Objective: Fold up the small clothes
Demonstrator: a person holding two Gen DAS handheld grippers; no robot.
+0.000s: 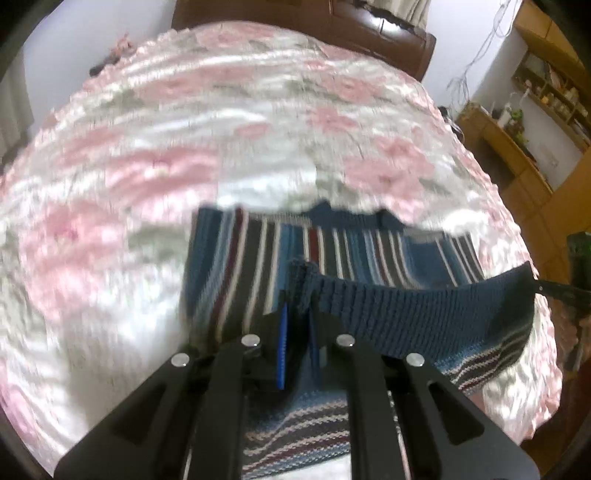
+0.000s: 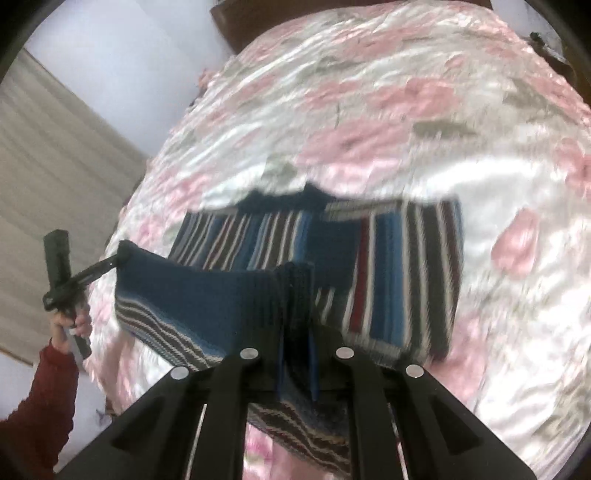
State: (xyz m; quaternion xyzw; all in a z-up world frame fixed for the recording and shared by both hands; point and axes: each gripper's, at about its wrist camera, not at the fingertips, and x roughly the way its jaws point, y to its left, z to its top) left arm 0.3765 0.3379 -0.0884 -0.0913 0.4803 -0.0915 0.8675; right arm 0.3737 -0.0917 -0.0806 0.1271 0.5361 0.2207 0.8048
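Observation:
A small striped knit sweater [image 1: 343, 254] in blue, white, dark grey and maroon lies on a bed, its ribbed blue hem [image 1: 406, 314] lifted off the rest. My left gripper [image 1: 298, 295] is shut on one corner of that hem. My right gripper [image 2: 295, 295] is shut on the opposite corner, and the hem [image 2: 207, 295] is stretched between the two above the sweater [image 2: 388, 269]. In the right wrist view my left gripper [image 2: 118, 258] appears at the far left, held by a hand in a red sleeve. The right gripper's tip [image 1: 546, 288] shows at the left wrist view's right edge.
The bed is covered by a shiny white quilt with pink flowers [image 1: 184, 147]. A dark wooden headboard [image 1: 295, 18] stands beyond it. Wooden shelves [image 1: 546, 92] and floor lie to the right of the bed. A pale curtain [image 2: 55, 184] hangs on the left side.

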